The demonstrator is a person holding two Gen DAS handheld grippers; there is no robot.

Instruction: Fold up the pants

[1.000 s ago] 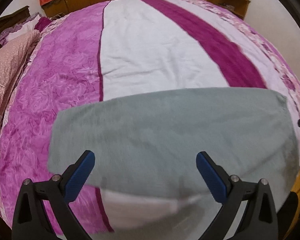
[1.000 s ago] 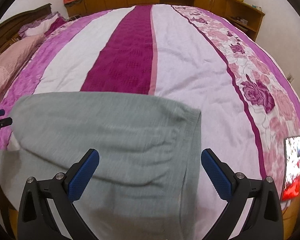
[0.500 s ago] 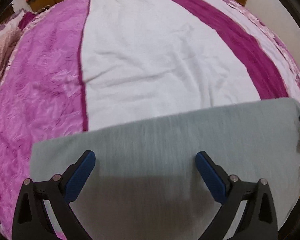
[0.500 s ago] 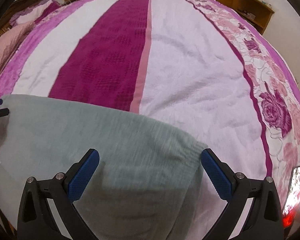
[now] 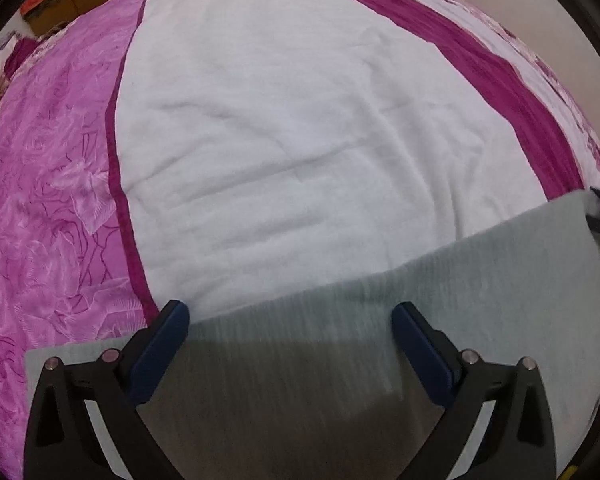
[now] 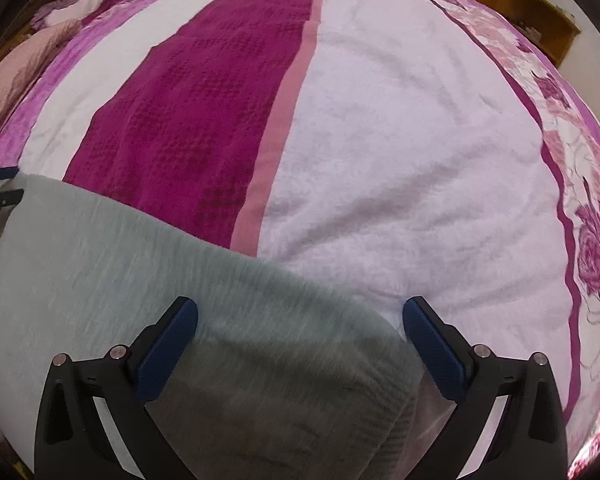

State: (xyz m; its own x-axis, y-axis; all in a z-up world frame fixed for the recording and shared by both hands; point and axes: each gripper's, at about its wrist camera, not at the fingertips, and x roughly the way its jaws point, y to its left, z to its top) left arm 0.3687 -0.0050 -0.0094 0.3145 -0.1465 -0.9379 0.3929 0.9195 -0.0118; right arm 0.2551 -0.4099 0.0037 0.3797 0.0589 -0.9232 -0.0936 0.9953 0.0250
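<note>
Pants (image 5: 440, 320) lie flat at the near edge of the bed (image 5: 300, 140) — grey, already folded, I think. Left gripper (image 5: 290, 328) and right gripper (image 6: 300, 320) hover over them, jaws wide, holding nothing; next they must pinch 1 edge.

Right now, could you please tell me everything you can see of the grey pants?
The pants are pale grey-green, of a soft, fuzzy knit. They lie flat across the near edge of the bedspread, their far edge straight, and they look already folded over. One end is rounded, like a cuff or fold. Both the left gripper and the right gripper are open above them, gripping nothing. Shadow darkens the nearest cloth.
</note>
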